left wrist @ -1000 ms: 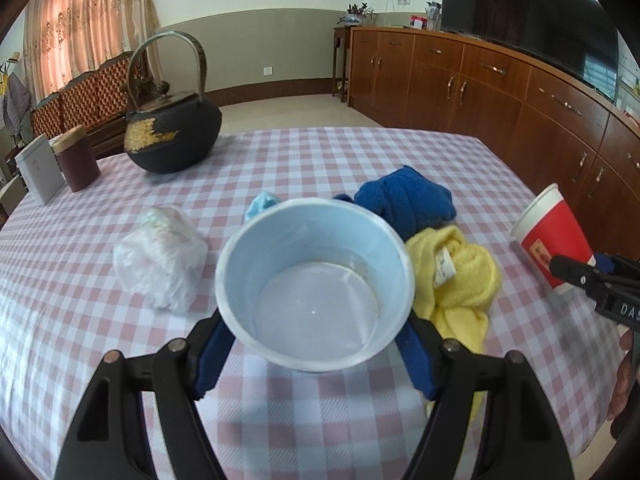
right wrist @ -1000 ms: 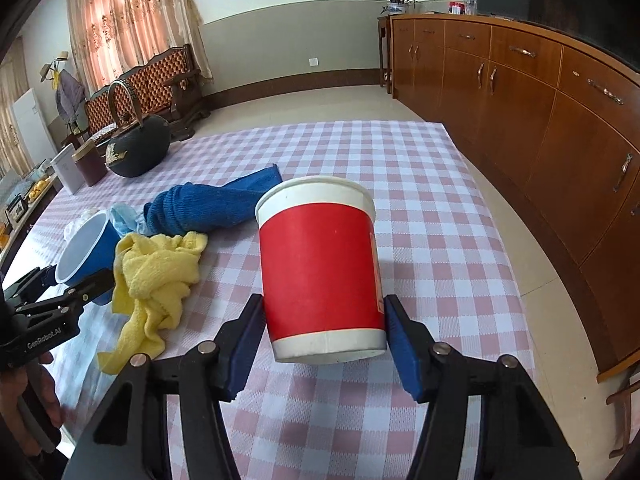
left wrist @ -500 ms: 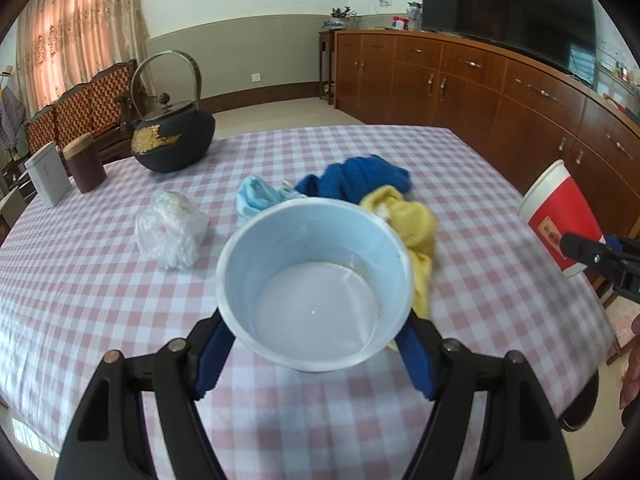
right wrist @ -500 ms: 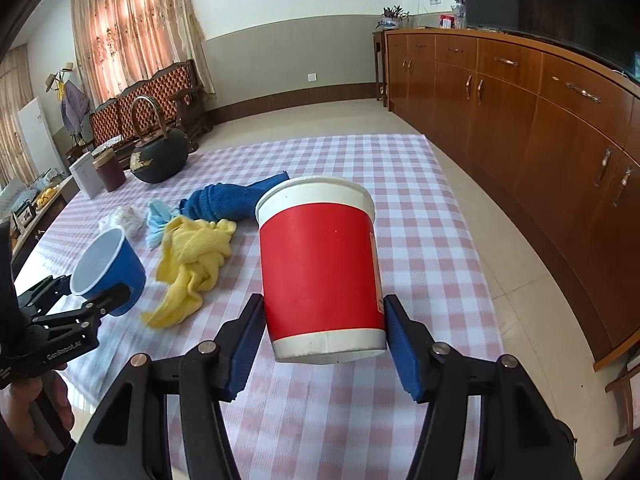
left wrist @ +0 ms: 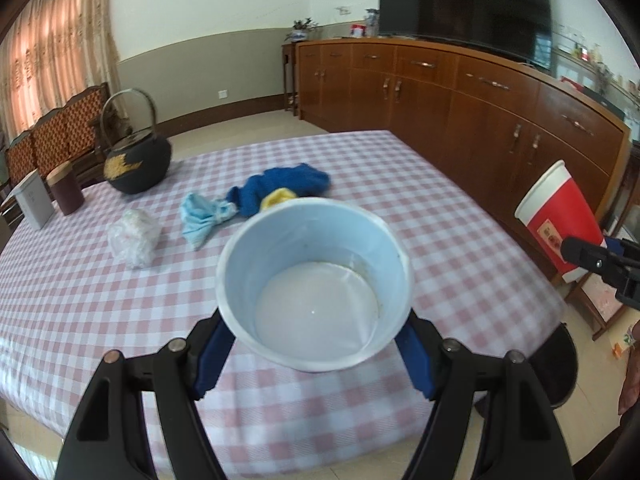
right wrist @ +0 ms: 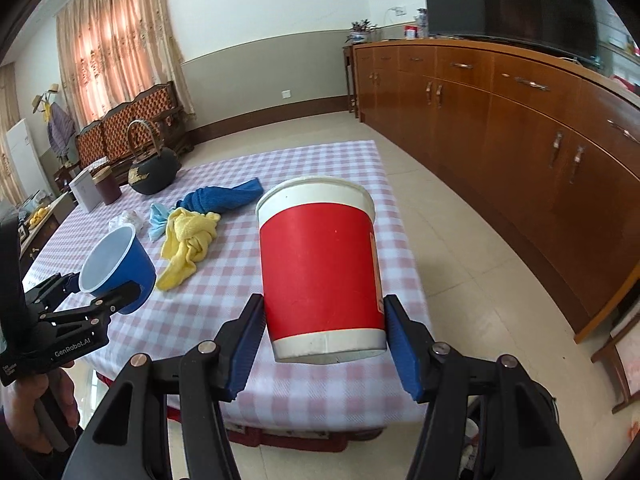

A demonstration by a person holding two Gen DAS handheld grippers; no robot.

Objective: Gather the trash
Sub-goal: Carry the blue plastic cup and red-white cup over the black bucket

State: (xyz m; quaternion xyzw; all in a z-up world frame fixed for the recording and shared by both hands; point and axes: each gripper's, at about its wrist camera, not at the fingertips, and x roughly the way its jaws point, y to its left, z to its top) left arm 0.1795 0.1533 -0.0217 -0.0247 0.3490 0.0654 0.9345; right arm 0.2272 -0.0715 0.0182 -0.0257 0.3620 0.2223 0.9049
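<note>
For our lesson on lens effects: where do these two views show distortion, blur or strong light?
Left wrist view: fisheye bends the cabinet, dark vignette corners, red cup slightly blurred. Right wrist view: backlit curtains glow, checked tablecloth stays sharp.

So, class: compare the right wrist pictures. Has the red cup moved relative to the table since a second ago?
Yes. The red cup, held in the right tongs, has drawn back toward the near edge of the table and away from the yellow cloth.
</note>
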